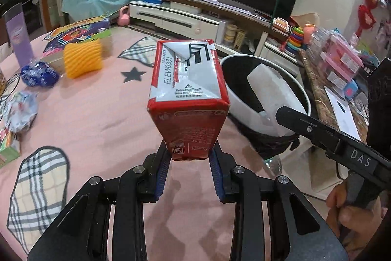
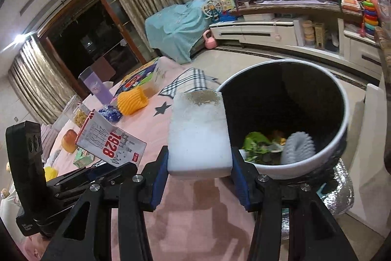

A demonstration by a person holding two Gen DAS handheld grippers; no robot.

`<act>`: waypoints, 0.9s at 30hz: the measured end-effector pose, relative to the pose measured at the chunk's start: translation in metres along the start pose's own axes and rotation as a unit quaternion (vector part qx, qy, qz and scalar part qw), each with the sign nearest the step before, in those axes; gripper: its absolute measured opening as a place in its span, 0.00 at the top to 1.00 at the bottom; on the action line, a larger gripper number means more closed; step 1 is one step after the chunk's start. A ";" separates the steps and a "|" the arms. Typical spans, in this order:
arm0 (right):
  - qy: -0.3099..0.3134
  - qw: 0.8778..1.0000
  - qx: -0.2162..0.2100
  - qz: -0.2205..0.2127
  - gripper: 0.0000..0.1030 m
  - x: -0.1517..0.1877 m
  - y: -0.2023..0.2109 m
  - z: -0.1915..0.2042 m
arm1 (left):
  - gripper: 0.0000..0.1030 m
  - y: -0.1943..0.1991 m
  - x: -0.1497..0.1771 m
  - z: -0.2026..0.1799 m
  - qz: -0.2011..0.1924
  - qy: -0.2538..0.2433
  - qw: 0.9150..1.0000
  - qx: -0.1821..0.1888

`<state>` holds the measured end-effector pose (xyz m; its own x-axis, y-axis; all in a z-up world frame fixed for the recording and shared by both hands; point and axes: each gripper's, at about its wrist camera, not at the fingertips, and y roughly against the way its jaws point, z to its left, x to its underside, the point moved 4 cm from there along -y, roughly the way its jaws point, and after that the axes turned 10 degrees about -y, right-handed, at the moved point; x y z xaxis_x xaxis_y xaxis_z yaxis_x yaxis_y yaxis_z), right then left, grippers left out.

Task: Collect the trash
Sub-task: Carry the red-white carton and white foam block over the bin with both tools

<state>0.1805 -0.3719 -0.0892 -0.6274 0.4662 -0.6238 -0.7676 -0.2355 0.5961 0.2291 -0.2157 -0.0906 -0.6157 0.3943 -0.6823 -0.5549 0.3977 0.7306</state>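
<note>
Left wrist view: red-and-white waxed paper carton [image 1: 188, 94] clamped in the left gripper [image 1: 188, 177] jaws.
Right gripper [image 2: 199, 177] jaws squeeze a white spongy foam block [image 2: 199, 136] beside the round white bin [image 2: 342, 138], above the pink cloth-covered desk [image 2: 195, 212].

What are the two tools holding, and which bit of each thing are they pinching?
The left tool pinches the red carton by the sides of one end. The right tool pinches the white sponge block by its long sides, near one end.

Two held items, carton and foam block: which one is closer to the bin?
The white foam block in the right gripper: its far end overlaps the bin's rim. The red carton in the left gripper hangs over the pink table.
</note>
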 end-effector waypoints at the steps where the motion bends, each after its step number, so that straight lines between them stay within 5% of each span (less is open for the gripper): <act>1: -0.002 1.000 0.002 -0.002 0.53 -0.002 0.002 -0.004 | 0.71 -0.002 -0.002 -0.003 0.002 -0.002 1.000 0.003; 27: -0.023 0.998 0.054 -0.019 0.52 -0.034 0.016 -0.062 | 0.71 -0.037 -0.061 -0.065 0.001 -0.068 0.997 0.032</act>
<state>0.1810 -0.4440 -0.0896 -0.5892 0.5125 -0.6247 -0.7707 -0.1244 0.6249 0.2506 -0.3080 -0.0743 -0.5318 0.5024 -0.6817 -0.5149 0.4473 0.7313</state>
